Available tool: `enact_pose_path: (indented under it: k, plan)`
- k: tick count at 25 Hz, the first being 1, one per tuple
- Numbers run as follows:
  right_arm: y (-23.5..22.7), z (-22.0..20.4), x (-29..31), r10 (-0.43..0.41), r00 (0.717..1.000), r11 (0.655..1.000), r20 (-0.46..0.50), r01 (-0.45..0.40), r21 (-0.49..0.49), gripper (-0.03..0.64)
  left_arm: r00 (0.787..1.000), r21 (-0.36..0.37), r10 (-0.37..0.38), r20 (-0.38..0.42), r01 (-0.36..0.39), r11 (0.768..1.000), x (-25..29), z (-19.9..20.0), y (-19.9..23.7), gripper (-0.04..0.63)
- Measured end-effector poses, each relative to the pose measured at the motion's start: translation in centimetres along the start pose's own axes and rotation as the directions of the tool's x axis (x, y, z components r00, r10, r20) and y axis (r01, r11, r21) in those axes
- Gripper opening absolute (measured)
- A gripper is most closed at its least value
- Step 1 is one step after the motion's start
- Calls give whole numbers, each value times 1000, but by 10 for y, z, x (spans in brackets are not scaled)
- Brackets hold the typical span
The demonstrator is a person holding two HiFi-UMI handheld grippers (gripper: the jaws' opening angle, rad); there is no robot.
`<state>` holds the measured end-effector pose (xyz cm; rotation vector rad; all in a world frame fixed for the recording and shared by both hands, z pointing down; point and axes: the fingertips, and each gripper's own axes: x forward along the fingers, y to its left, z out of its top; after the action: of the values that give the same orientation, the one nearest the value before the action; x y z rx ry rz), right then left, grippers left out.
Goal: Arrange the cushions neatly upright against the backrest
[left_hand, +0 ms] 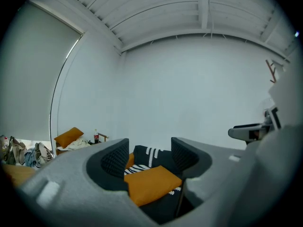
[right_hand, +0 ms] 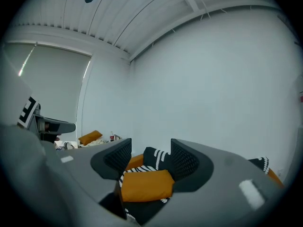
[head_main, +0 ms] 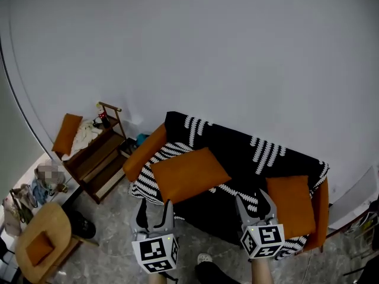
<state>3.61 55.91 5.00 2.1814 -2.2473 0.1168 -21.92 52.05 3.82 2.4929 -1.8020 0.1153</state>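
A sofa [head_main: 237, 152] draped in a black-and-white throw stands against the white wall. One orange cushion [head_main: 188, 173] lies flat on the left of the seat. A second orange cushion [head_main: 290, 205] leans at the right end by the armrest. My left gripper [head_main: 154, 207] hovers in front of the seat edge, short of the flat cushion, open and empty. My right gripper [head_main: 253, 201] is open too, just left of the right cushion. Both gripper views show the flat cushion [left_hand: 151, 183] [right_hand: 144, 184] beyond the open jaws, with the left gripper [left_hand: 149, 157] and the right gripper [right_hand: 150, 157] clear of it.
A wooden rack [head_main: 98, 158] left of the sofa holds another orange cushion [head_main: 66, 134], cloths and a bottle [head_main: 104, 119]. A round wooden chair [head_main: 44, 238] with a small orange pad stands at the lower left, bags beside it. A shoe [head_main: 204, 258] shows on the grey floor.
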Motion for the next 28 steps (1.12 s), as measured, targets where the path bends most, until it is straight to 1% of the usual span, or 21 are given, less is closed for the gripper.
enact_pose_path:
  k: [6,10,13,16,22,28]
  plan:
    - [-29,19,82,47,999,999,21,-46,-7,255,999,-8,39,7,-39,999,75,14,-3,284]
    - [-41,19,123,71,997,997,8,-71,-5,255,998,-5,68,0,-68,998,111,17,0,284]
    - [-50,12,147,80,997,997,-6,-80,7,255,996,1,89,-16,-89,996,133,12,3,284]
    - [-54,4,168,82,996,997,-19,-82,13,255,994,-9,104,-29,-105,994,151,7,10,284]
    - [-55,-10,215,79,995,997,-56,-78,21,255,992,-11,112,-57,-113,994,193,-2,30,284]
    - [-57,-14,273,64,996,998,-57,-63,18,255,992,-17,112,-63,-114,993,248,-8,56,284]
